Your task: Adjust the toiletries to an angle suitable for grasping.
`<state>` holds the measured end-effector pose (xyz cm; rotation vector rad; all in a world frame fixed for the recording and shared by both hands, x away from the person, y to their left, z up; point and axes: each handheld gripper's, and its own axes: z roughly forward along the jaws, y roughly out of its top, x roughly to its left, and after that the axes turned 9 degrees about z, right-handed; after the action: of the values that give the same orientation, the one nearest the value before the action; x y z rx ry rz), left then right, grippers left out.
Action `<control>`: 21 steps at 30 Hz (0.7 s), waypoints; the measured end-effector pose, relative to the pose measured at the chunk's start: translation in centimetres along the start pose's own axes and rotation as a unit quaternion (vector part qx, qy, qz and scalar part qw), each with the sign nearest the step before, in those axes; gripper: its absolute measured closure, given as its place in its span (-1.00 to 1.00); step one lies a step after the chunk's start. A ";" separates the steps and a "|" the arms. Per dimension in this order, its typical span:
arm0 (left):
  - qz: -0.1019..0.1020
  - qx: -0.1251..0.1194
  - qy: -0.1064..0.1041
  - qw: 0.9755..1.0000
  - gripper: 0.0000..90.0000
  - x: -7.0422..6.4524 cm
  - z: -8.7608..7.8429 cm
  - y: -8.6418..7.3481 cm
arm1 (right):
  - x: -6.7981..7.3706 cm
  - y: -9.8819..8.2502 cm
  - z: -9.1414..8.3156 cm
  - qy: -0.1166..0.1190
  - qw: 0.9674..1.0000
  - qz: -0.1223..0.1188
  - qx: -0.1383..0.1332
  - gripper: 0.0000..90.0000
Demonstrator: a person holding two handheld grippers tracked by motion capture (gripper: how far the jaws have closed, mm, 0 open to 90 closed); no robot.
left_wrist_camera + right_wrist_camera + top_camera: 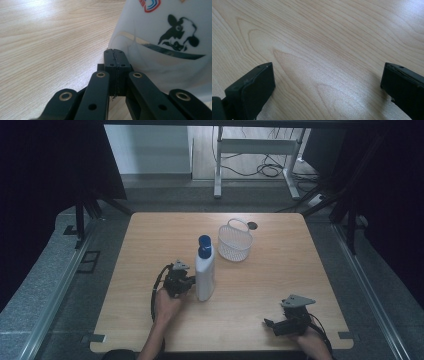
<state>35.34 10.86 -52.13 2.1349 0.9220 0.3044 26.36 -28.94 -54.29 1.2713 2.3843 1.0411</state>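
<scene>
High view: the wooden bench (260, 285) bears one upright white plastic bottle with a blue cap (205, 270) and one white mesh basket (234, 242); the bottle stands just right of the left tongs (186, 283). Right tongs (270, 324) lie well apart.

Left gripper view: left tongs (113, 52) pressed together, empty, tips at the bottle (165, 42).

Right gripper view: right tongs (328, 82) spread wide, holding nothing.

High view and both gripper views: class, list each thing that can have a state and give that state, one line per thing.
Bottle: upright on the table, blue cap on.
Basket: upright, empty, handle up, apart from the bottle.
Left gripper: jaws shut, tips beside the bottle's base, nothing between them.
Right gripper: jaws wide open over bare wood, holding nothing.
</scene>
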 end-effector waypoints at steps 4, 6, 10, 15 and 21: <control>0.007 0.001 -0.002 1.000 0.98 -0.4 0.2 0.4 | 0.0 0.0 0.0 0.000 1.000 0.000 0.000 -1.00; 0.009 0.000 -0.004 1.000 0.98 -0.6 0.3 0.6 | 0.0 0.0 0.0 0.000 1.000 0.000 0.000 -1.00; 0.015 -0.001 -0.009 1.000 0.98 -1.2 0.6 0.9 | 0.0 0.0 0.0 0.000 1.000 0.000 0.000 -1.00; 0.025 0.002 -0.016 1.000 0.98 -1.8 1.0 1.3 | 0.0 0.0 0.0 0.000 1.000 0.000 0.000 -1.00; 0.034 0.003 -0.023 0.999 0.98 -2.6 1.3 1.6 | 0.0 0.0 0.0 0.000 1.000 0.000 0.000 -1.00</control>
<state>34.93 7.59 -51.59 2.1717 0.8265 0.2852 26.36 -28.94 -54.29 1.2708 2.3852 1.0410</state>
